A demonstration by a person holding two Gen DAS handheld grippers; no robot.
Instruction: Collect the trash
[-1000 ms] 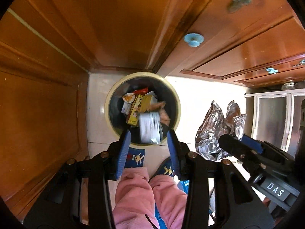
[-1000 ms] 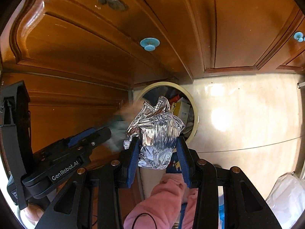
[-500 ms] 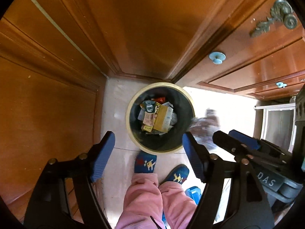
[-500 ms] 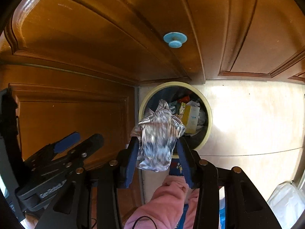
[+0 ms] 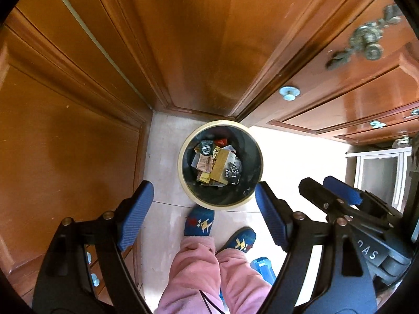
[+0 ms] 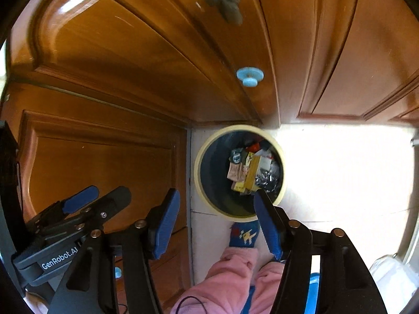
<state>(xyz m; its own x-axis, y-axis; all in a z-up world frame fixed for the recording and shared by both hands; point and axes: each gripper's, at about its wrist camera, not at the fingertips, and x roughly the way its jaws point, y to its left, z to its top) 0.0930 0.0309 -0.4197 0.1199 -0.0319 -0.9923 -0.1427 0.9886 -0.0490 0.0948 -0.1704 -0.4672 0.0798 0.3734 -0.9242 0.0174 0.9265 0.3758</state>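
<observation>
A round bin with a cream rim and a dark inside (image 5: 258, 172) stands on the pale tiled floor (image 5: 167, 162). It sits in a corner made by shiny brown wooden cupboard doors (image 5: 183, 39).

The bin holds a pile of trash. There is a yellow-brown cardboard box (image 5: 221, 163) in the middle. Next to it lies a small tan paper packet with print on it (image 5: 204, 163). Above that is a dark round label (image 5: 206, 147), and a red scrap (image 5: 222, 140) pokes out at the far side. A crumpled ball of shiny silver foil (image 5: 233, 172) lies in the bin too, touching the box. In the right camera view the same foil (image 6: 267, 179) sits deep in the bin, just past the tip of one finger.

The left gripper (image 5: 204, 217) points straight down above the floor, near the bin. Its two blue-padded fingers (image 5: 136, 217) stand far apart and are spreading wider. Nothing is between them but the view of the floor and the bin far below.

The right gripper (image 6: 218, 219) also points down, a bit tilted. Its blue fingers (image 6: 166, 222) are wide apart and spreading wider too. They hold nothing.

Under the grippers you can see the person's fluffy pink trousers (image 5: 209, 274) and blue socks with little yellow patterns (image 5: 200, 221). One sock is just beside the bin's rim. A pale blue round knob (image 6: 250, 76) sticks out of a cupboard door above the bin.
</observation>
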